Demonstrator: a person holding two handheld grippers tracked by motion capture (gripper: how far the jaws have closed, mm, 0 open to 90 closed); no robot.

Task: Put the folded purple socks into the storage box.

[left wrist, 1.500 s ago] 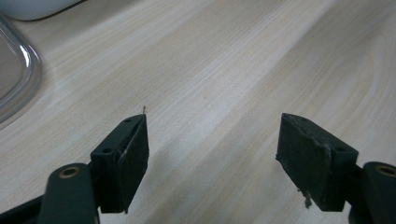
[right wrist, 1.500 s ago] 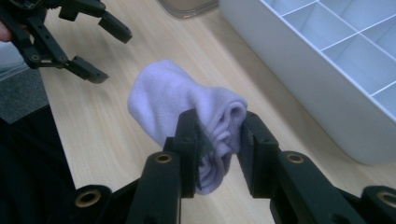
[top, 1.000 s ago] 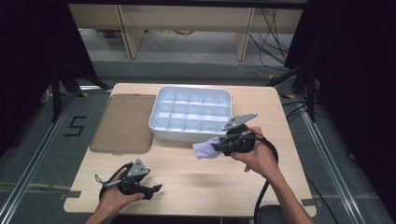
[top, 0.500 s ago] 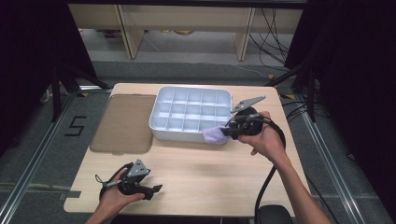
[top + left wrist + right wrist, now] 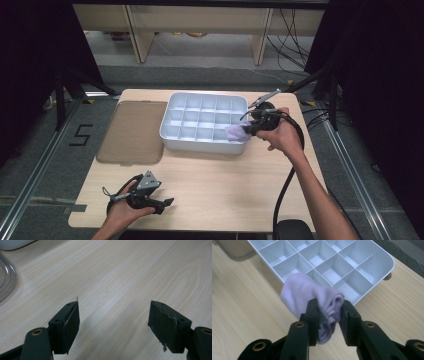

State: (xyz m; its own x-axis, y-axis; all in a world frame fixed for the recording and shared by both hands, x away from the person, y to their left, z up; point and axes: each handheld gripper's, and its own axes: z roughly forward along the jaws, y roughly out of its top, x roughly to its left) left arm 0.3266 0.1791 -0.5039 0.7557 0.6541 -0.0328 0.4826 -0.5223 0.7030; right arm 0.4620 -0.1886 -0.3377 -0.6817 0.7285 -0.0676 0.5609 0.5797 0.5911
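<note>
Fingers of the right gripper (image 5: 248,126), seen from the high view, pinch a rolled lilac cloth (image 5: 235,132) at the near right corner of the white divided tray (image 5: 170,131), the roll hanging over the tray's rim. A brown lid (image 5: 132,131) lies flat just left of the tray, near the table's left edge. Bare wood runs from the tray's near wall to the near edge of the table (image 5: 225,190). The left gripper (image 5: 167,202) rests low on that wood, close to the near left corner, its jaws apart and holding nothing.

From the left gripper view, its two black pads (image 5: 71,323) stand wide over plain tabletop (image 5: 120,282), touching nothing, with a curved clear rim at the far left.

From the right gripper view, the jaws stand narrow and clamp the bunched end of the cloth (image 5: 309,293), which bulges ahead over the tray's (image 5: 384,267) corner compartment. Open wood lies on both sides.
</note>
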